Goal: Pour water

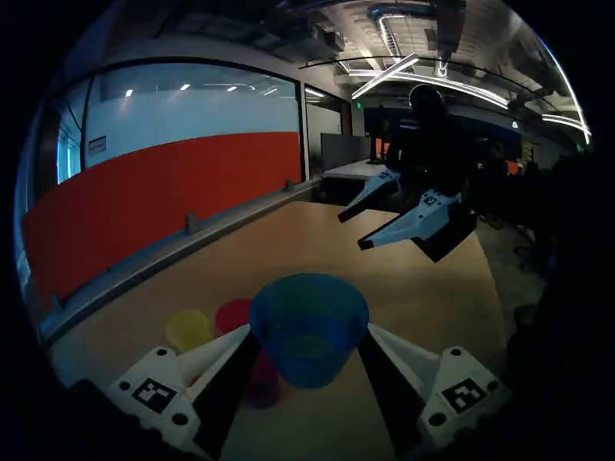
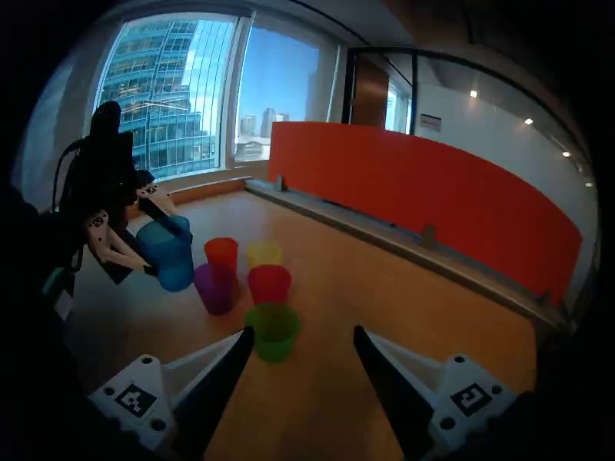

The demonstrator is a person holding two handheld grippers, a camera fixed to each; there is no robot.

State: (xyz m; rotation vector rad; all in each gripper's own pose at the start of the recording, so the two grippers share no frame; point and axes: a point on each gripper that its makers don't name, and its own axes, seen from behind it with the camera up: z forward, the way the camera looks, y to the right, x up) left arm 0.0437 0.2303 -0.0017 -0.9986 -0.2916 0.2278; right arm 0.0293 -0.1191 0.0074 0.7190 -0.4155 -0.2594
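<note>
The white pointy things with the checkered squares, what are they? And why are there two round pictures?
They are grabbers, like big tweezers, that a person holds, one in each hand. A camera rides on each, so each round picture looks out along one grabber's two fingers. In the left gripper view, the left gripper pinches a blue cup. In the right gripper view, the right gripper is open and holds nothing. On the wooden table stand five small cups: orange, yellow, red, purple and green.
</note>
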